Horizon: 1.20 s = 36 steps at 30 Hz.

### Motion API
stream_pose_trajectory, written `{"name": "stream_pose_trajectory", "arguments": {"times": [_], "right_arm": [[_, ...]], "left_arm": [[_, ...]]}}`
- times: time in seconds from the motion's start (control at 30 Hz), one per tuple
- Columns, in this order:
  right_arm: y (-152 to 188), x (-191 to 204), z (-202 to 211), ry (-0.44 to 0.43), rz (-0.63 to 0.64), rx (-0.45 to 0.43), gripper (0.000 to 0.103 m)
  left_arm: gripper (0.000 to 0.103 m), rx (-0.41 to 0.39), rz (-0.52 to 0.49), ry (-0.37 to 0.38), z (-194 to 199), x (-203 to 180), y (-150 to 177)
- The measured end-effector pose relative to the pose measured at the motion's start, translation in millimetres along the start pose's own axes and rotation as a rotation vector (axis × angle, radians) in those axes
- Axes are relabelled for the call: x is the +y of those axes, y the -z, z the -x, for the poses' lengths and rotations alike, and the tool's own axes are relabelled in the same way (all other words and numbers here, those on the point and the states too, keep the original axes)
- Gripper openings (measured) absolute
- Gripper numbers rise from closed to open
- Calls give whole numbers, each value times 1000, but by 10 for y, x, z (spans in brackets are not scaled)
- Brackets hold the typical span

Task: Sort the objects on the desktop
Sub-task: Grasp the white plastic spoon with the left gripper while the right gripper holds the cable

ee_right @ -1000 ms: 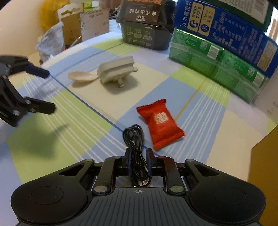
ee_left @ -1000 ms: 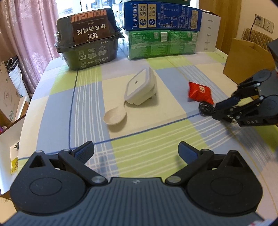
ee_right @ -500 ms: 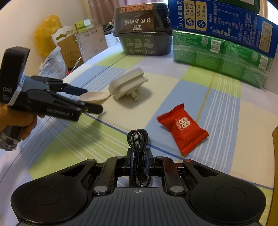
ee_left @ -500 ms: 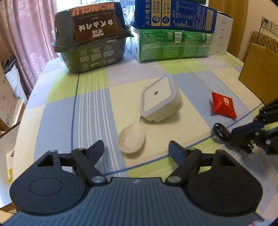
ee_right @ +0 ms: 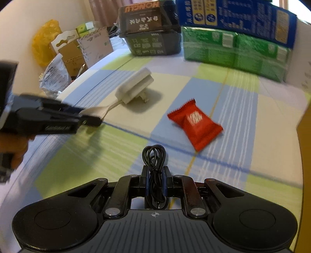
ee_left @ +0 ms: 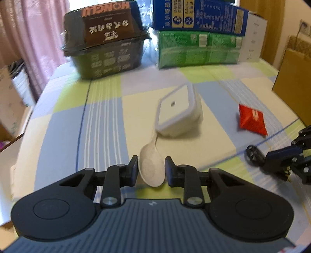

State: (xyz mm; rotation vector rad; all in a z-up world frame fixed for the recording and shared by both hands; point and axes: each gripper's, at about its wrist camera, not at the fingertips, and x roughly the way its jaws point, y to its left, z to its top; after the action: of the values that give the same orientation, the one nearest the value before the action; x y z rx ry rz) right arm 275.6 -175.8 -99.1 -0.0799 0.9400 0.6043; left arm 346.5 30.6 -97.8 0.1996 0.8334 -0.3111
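My left gripper (ee_left: 151,171) has its jaws closed around the bowl of a beige plastic spoon (ee_left: 151,167) on the checked tablecloth; the pads touch its sides. The spoon's handle runs under a white plug adapter (ee_left: 177,113). A red candy packet (ee_left: 250,119) lies to the right. My right gripper (ee_right: 155,179) is shut on a coiled black cable (ee_right: 154,155) held low over the cloth. In the right wrist view I see the left gripper (ee_right: 91,118) on the spoon (ee_right: 99,111), the adapter (ee_right: 134,88) and the candy packet (ee_right: 195,123).
At the back stand a black HONGLU food box (ee_left: 106,39), a green carton (ee_left: 198,48) with a blue carton (ee_left: 198,16) on top, and a white box (ee_left: 254,37). A brown cardboard box (ee_left: 291,81) stands at the right edge. Bags and cartons (ee_right: 64,52) lie beyond the table's left side.
My left gripper moved forward to the spoon and closed its jaws from wide open onto the spoon's bowl. My right gripper keeps holding the cable, shifted slightly.
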Motion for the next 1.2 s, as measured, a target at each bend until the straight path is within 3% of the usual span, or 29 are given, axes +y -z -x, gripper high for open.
{"name": "stream_pose_trajectory", "arguments": {"times": [0.3,0.5,0.53,0.6,0.67,0.77,0.93,1.2], "right_arm": [[553,113,511,-18,-152,86,10],[944,304,801,-29,-167,42,11],[996,328,834,-22,-159,22,18],[1103,387,871,8,-135,-11,44],[1197,440,914,27,-103,-51,51],[1297,542,889,73,-13,-89,51],[1390,653,799,115,119,-117,49],[1416,708,755,99,180,-140,22]], "left_arm": [[23,100,106,93,669,-566,450],[23,120,172,162,1200,-976,875],[23,116,166,159,1255,-1025,937],[23,106,176,156,1339,-1097,1069],[24,86,181,157,1380,-1134,1152],[38,52,159,141,1402,-1184,1234],[45,2,72,101,1408,-1277,1247],[46,-31,61,91,1424,-1252,1198]]}}
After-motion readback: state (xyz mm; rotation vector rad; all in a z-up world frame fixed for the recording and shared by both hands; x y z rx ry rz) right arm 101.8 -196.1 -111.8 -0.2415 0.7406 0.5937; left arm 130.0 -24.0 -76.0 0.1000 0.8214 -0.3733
